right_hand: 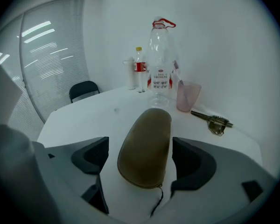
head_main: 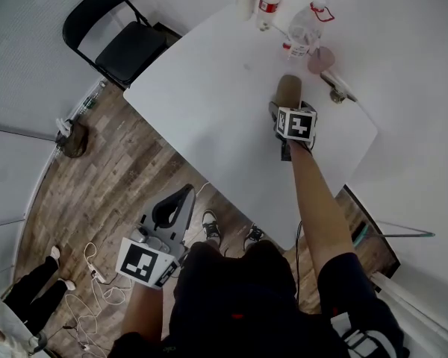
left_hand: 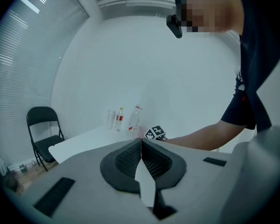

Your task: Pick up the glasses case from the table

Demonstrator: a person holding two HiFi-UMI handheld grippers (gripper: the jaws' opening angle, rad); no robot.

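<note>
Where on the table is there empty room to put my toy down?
The wide bare stretch of table between the chair corner and the case is free. So is the near edge beside the arm. The far end is crowded with bottles, a cup and keys.

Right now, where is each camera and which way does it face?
Head view: on the head, steeply down at table; both forearms, left tongs, right tongs.
Left gripper view: on shut left tongs, facing the table; torso, right arm.
Right gripper view: on open right tongs, facing glasses case.
Head and right views share the glasses case.
</note>
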